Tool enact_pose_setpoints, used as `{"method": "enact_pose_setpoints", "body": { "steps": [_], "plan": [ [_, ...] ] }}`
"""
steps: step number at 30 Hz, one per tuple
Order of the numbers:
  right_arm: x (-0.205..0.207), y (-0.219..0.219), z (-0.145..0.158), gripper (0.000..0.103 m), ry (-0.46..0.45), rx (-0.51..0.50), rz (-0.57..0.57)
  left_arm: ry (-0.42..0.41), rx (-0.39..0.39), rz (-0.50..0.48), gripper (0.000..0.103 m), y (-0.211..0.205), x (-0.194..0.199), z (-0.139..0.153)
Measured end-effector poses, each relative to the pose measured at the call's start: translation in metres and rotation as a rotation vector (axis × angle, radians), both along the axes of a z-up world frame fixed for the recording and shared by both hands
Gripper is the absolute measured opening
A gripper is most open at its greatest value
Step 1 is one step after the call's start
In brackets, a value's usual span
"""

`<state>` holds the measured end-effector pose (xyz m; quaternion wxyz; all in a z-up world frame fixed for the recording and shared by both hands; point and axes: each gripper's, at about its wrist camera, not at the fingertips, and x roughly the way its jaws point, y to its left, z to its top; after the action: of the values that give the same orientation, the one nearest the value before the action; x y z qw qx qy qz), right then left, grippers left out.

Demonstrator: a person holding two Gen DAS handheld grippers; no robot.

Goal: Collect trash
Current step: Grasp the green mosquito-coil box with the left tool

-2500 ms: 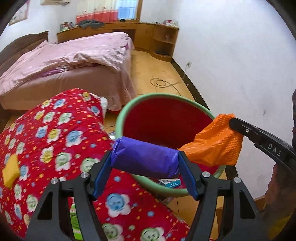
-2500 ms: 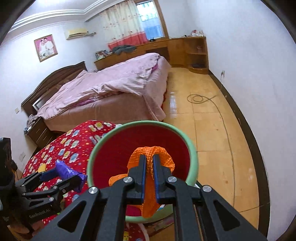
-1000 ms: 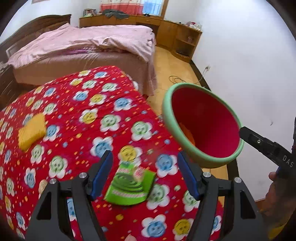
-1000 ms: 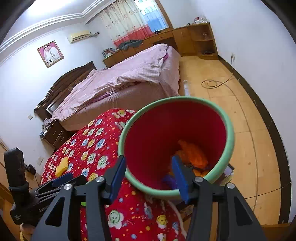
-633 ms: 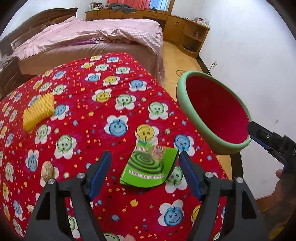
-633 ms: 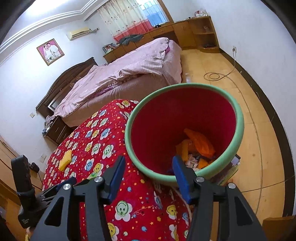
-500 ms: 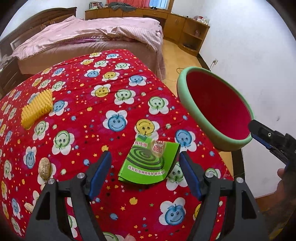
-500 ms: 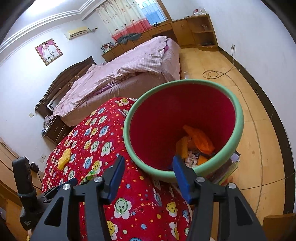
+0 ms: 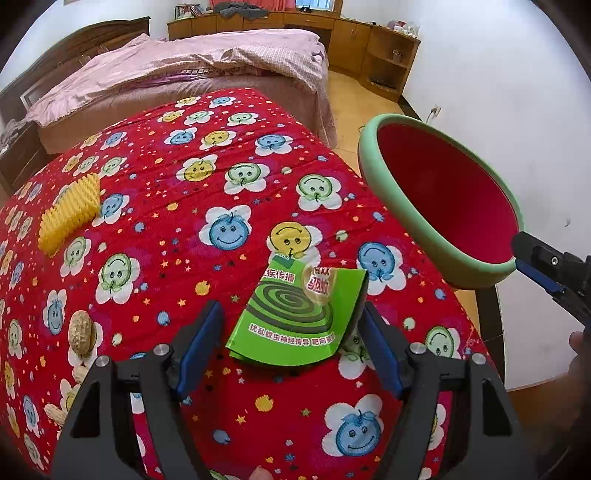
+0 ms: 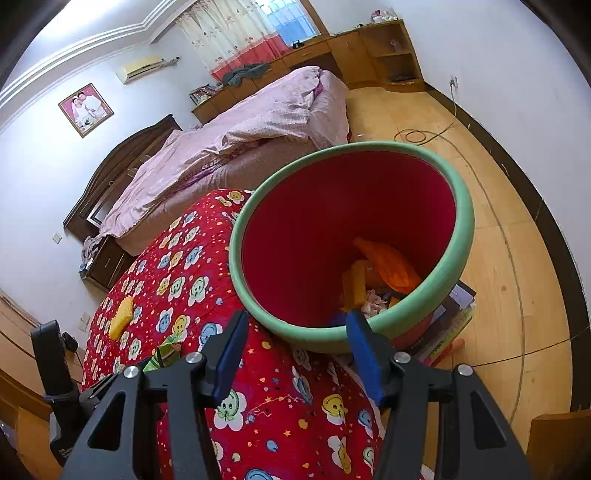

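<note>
A green mosquito-coil box (image 9: pixel 299 317) lies on the red flowered quilt (image 9: pixel 207 184). My left gripper (image 9: pixel 288 350) is open and empty, with the box between its blue pads. A yellow ridged piece (image 9: pixel 70 214) and peanuts (image 9: pixel 82 332) lie to the left. The red bin with a green rim (image 9: pixel 384 184) stands at the quilt's right edge. My right gripper (image 10: pixel 295 343) is open and empty, just in front of the bin (image 10: pixel 258 218). Orange and other trash (image 10: pixel 388 266) lies inside.
A pink-covered bed (image 9: pixel 192 70) stands behind the quilt. Wooden cabinets (image 9: pixel 354 33) line the far wall. Books or boxes (image 10: pixel 450 317) lie on the wooden floor under the bin. A cable (image 10: pixel 417 134) lies on the floor. White wall (image 9: pixel 498 92) is at right.
Both grippers opened; the purple and orange pieces they held are now in the bin. My left gripper swung left and down over the green box. My right gripper drew back a little.
</note>
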<state>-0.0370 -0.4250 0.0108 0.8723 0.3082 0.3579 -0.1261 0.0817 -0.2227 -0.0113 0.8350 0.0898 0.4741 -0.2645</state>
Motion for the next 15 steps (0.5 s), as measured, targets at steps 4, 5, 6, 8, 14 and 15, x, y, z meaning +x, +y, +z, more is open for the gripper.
{"method": "enact_pose_setpoints", "body": {
  "steps": [4,5,6,8,14,15],
  "plan": [
    [-0.0011,-0.0015,-0.0027,0.059,0.002,0.008,-0.004,-0.003,-0.003,0.01,0.074,-0.0002,0.001,0.0],
    [-0.0012,-0.0018,-0.0034,0.059,0.003,0.011,-0.005,-0.006,-0.002,0.011,0.074,-0.0003,0.0011,0.0],
    [-0.0015,-0.0019,-0.0039,0.059,0.003,0.013,-0.005,-0.012,0.001,0.014,0.073,-0.0001,0.001,-0.0001],
    [-0.0019,-0.0018,-0.0044,0.059,0.004,0.013,-0.004,-0.027,0.016,0.024,0.065,-0.0004,-0.0001,-0.0005],
    [-0.0004,0.0001,-0.0062,0.059,0.007,0.019,0.003,-0.044,0.02,0.034,0.05,0.0036,-0.0003,0.001],
    [0.0002,0.0012,-0.0058,0.059,0.007,0.017,0.006,-0.038,0.01,0.035,0.05,0.0052,0.0001,0.0015]
  ]
}}
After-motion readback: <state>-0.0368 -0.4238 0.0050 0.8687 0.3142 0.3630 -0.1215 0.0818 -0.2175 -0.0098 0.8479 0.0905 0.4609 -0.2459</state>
